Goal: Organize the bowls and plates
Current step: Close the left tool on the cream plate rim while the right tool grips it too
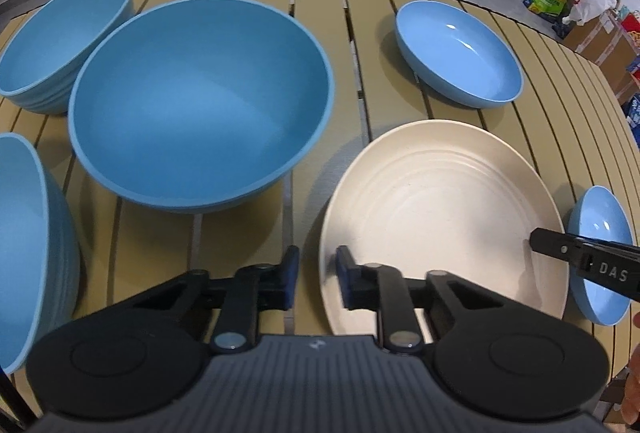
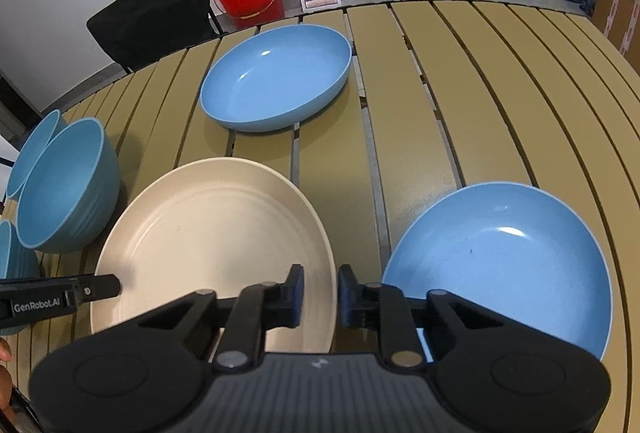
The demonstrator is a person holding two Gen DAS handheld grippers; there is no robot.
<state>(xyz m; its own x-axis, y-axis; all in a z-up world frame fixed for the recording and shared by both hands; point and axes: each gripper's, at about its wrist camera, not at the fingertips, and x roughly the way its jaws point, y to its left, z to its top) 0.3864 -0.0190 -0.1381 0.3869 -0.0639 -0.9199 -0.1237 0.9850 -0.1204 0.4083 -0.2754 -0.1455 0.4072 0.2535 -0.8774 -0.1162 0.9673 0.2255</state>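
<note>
- Your left hand-held gripper (image 1: 317,271) straddles the near-left rim of the cream plate (image 1: 444,221), jaws drawn close on it; the pinch looks shallow, so a quick lift may let the rim slip out.
- Your right hand-held gripper (image 2: 320,291) clamps the plate's opposite edge, with the blue plate (image 2: 504,273) just beside its outer finger; a sideways pull could knock that one.
- Uneven lifting between both grippers would tilt the cream plate.
- Every dish on the bench (image 2: 460,113) is empty: the big blue bowl (image 1: 200,101) ahead of your left gripper, and the shallow blue dish (image 2: 276,77) beyond your right.
</note>
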